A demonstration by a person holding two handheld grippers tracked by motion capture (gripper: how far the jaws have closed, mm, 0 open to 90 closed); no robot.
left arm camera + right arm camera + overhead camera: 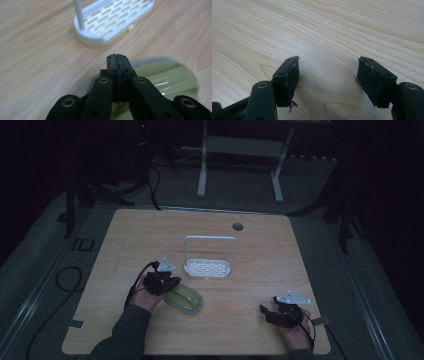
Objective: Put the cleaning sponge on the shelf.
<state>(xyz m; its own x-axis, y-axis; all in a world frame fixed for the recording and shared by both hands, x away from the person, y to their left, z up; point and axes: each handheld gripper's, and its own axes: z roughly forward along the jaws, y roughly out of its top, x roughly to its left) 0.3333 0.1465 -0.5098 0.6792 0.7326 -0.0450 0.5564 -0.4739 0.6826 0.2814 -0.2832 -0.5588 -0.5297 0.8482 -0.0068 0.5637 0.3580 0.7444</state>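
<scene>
Clamping the near rim of the green dish (184,298), the left gripper (167,282) has its jaws pressed together. Right gripper (328,77) rests released at five o'clock. White rack (208,266) stands at twelve o'clock of the dish. Risk: thin edge-grip could slip, tipping the dish.

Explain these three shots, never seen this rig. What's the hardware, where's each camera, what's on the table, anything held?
No robot: a person holds a two-jaw gripper in each hand. One camera looks down from above; the other two ride on the grippers, looking along their black jaws. On the wooden table stand a white slotted rack with a hoop handle and a yellow-green oval dish. The left gripper has its jaws pressed together over the dish's rim; whether it pinches the rim I cannot tell. The right gripper is open, over bare wood.
</scene>
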